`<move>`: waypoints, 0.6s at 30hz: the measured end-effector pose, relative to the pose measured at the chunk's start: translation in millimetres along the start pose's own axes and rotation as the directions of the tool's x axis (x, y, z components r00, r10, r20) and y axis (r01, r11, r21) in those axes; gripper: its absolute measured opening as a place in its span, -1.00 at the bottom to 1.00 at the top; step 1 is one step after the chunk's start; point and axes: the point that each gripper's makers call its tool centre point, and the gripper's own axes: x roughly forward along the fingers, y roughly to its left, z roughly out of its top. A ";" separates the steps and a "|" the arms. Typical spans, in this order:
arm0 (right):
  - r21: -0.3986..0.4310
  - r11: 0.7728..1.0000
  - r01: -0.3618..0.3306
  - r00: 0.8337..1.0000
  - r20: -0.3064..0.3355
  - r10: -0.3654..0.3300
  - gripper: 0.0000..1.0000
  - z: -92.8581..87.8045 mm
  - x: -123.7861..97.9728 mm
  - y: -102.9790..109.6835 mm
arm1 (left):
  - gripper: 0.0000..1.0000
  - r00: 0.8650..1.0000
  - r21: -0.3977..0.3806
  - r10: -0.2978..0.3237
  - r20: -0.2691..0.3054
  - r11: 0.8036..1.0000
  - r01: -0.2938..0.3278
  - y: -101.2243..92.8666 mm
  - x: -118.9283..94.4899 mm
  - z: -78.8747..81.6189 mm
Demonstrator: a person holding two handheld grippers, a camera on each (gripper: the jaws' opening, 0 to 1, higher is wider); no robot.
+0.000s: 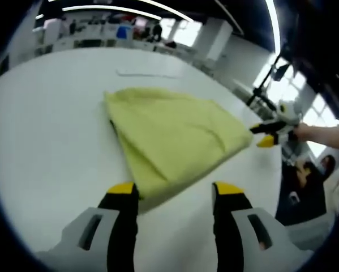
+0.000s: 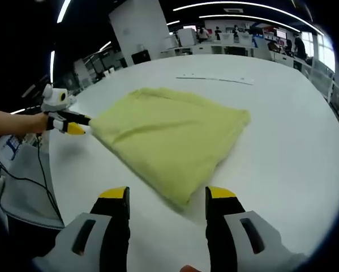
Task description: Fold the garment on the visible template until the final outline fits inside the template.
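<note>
The white desk [image 1: 44, 141] carries the yellow-green garment [image 1: 175, 136], already folded into a compact wedge mid-desk; template lines barely show, so fit is uncertain and another fold may remain. The left gripper [image 1: 175, 190] and right gripper [image 2: 168, 195] hover at opposite corners, jaws spread, holding nothing.

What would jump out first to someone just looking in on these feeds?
The folded yellow-green garment lying in the middle of the white table. Next, each view's own yellow-tipped tongs, open: the left tongs at the garment's near corner, the right tongs likewise. A thin pale line lies on the table beyond the garment.
</note>
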 end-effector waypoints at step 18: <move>0.021 0.999 0.032 0.999 -0.023 -0.032 -0.91 -7.6 2.4 -13.0 | -1.00 0.997 0.012 0.073 -0.038 0.997 -0.073 15.6 3.9 0.0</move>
